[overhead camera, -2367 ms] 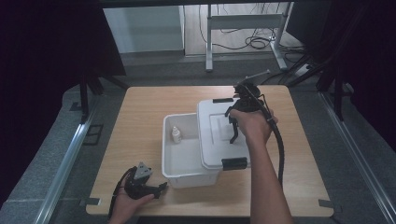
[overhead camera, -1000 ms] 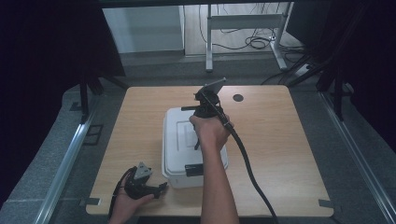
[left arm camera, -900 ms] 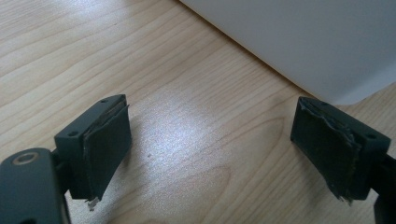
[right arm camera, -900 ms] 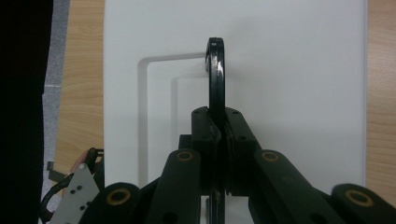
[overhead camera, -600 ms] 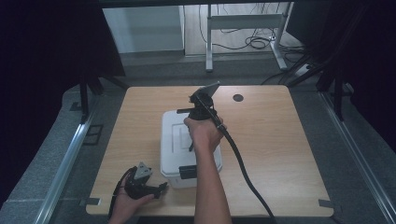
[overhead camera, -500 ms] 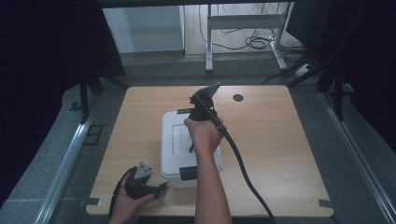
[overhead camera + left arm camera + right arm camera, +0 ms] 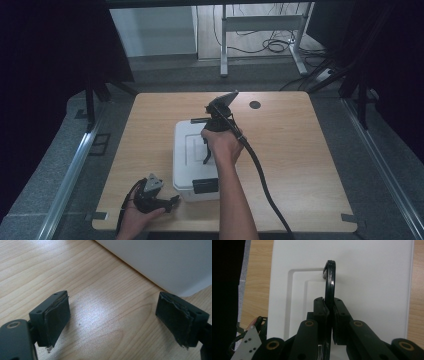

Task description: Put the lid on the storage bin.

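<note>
Closure of the right gripper on the black handle of the white lid is confirmed in the right gripper view: both jaws are pressed against the handle's lower part, and the handle's curved top stands clear above them. The lid is seen seated on the white box, which is taken as the reference for all positions below. In the high view the box is found on the wooden table, slightly toward the person's left of the table's middle and nearer the person's edge than the far edge. A black latch is noted on the box's near end face. The right gripper is held directly above the lid, with the right hand wrapped around its body and a black cable trailing from it toward the near table edge, to the right of the box.

The left gripper is recorded just off the box's near left corner, resting low at the table in the left hand. In the left gripper view its jaws are spread wide apart with nothing between them; bare wood is seen below, and the box's white wall lies just beyond the jaw tips, not in contact.

A small dark round hole is observed in the tabletop beyond the box, toward the far right.
</note>
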`<move>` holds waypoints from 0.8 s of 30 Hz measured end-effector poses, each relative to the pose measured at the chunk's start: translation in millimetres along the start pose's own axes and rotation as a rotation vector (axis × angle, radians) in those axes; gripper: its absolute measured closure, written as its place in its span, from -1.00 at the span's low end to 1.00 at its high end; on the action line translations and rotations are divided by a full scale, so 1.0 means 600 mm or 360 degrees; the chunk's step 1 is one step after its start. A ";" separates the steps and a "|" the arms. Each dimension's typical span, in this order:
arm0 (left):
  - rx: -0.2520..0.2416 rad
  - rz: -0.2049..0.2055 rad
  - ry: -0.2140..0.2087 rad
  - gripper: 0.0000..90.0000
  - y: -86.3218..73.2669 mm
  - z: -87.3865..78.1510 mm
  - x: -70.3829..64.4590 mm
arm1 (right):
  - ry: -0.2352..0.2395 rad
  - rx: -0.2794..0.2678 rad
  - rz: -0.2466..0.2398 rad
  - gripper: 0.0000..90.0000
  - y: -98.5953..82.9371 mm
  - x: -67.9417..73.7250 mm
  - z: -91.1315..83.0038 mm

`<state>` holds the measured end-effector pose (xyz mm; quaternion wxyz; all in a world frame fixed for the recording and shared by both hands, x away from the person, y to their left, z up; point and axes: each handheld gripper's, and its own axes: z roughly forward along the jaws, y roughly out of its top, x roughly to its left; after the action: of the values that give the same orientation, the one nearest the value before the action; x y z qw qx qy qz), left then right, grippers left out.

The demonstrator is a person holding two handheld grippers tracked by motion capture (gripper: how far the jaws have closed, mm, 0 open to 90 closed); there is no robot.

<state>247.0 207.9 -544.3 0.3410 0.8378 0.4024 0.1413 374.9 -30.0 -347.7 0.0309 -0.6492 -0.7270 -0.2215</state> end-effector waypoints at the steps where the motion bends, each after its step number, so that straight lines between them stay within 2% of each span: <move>1: 0.0000 0.0001 0.0000 -0.73 0.000 0.000 0.000 | 0.0000 0.0000 0.0000 0.86 0.000 0.000 0.000; 6: 0.0001 0.0001 -0.0001 -0.73 0.000 0.000 0.000 | 0.0012 -0.0007 -0.0028 0.82 -0.002 -0.003 -0.004; 8: 0.0001 0.0001 -0.0001 -0.73 0.000 0.000 0.000 | 0.0026 -0.0007 -0.0038 0.74 -0.002 -0.003 -0.007; 9: 0.0001 0.0001 -0.0001 -0.73 0.000 0.000 0.000 | 0.0038 -0.0016 -0.0053 0.59 -0.002 -0.005 -0.012; 11: 0.0002 0.0003 0.0000 -0.73 0.000 0.000 0.000 | 0.0070 -0.0008 -0.0084 0.41 -0.002 -0.008 -0.016; 12: 0.0002 0.0003 0.0000 -0.73 0.000 0.000 0.000 | 0.0070 -0.0008 -0.0084 0.41 -0.002 -0.008 -0.016; 13: 0.0000 0.0001 0.0000 -0.73 0.000 0.000 0.000 | 0.0102 -0.0007 -0.0111 0.26 -0.003 -0.013 -0.022; 14: 0.0002 0.0002 -0.0001 -0.73 0.000 0.000 0.000 | 0.0102 -0.0007 -0.0111 0.26 -0.003 -0.013 -0.022; 16: 0.0001 0.0002 0.0000 -0.73 0.000 0.000 0.000 | 0.0144 -0.0043 -0.0127 0.11 -0.006 -0.025 -0.033; 19: 0.0001 0.0003 0.0002 -0.73 0.000 0.000 0.000 | 0.0155 -0.0060 -0.0157 0.08 -0.009 -0.033 -0.042; 20: 0.0000 0.0003 0.0004 -0.73 0.000 0.000 -0.001 | 0.0193 -0.0086 -0.0184 0.05 -0.012 -0.042 -0.050; 24: 0.0001 0.0003 0.0004 -0.73 0.000 0.000 -0.001 | 0.0217 -0.0124 -0.0228 0.03 -0.017 -0.056 -0.061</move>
<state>247.0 207.5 -544.4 0.3402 0.8381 0.4019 0.1425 361.3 -75.2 -329.1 0.0390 -0.5797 -0.7586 -0.2950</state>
